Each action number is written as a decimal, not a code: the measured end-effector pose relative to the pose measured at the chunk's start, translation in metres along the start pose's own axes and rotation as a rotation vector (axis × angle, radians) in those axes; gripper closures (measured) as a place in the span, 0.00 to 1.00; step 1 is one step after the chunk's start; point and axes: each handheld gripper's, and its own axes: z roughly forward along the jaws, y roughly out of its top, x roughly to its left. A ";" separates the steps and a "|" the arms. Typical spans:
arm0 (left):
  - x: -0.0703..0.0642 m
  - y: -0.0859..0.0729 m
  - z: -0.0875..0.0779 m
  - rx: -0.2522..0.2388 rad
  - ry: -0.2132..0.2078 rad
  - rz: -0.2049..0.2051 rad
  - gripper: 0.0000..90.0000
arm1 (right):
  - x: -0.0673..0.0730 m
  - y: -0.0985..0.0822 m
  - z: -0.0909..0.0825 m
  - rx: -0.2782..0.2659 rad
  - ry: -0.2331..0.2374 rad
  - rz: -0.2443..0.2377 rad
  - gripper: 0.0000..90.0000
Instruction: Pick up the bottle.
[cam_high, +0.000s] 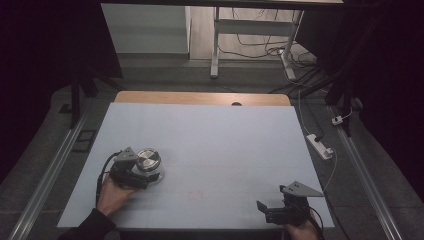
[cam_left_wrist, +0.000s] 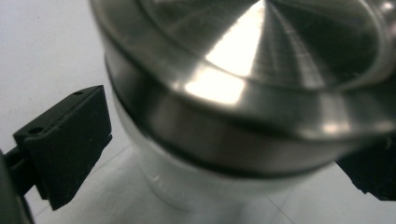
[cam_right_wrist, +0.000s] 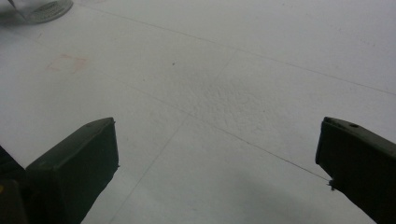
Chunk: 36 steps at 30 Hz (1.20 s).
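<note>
Meanwhile, on the white worktop (cam_high: 210, 145), a glass jar with a shiny metal lid (cam_high: 148, 161) stood near the front left corner. The left tongs (cam_high: 145, 175), held in the person's left hand (cam_high: 114, 195), sat right at the jar, jaws spread to either side of it. In the left gripper view the metal lid (cam_left_wrist: 261, 60) loomed close, the clear glass body (cam_left_wrist: 187, 182) below it; a clear gap showed between the jar and one black jaw, while the lid's rim hid the other jaw's tip, so the tongs were released, not clamped.

The right tongs (cam_high: 270, 212) rested well apart from the jar, near the front right corner, in the person's right hand (cam_high: 300, 231). In the right gripper view the right tongs (cam_right_wrist: 217, 154) had both jaws wide apart over bare worktop (cam_right_wrist: 243, 84), gripping nothing, with the jar (cam_right_wrist: 44, 10) far off at the upper left edge.
</note>
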 end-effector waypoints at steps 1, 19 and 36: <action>0.000 0.000 0.001 0.001 0.001 0.006 0.00 | 0.000 0.000 0.000 0.001 -0.001 0.000 0.00; -0.004 0.003 0.001 0.016 0.037 0.079 0.17 | 0.001 0.000 0.000 0.004 -0.002 -0.005 0.00; -0.010 0.010 -0.005 0.009 0.065 0.068 0.18 | 0.000 0.000 0.000 0.002 -0.002 -0.002 0.00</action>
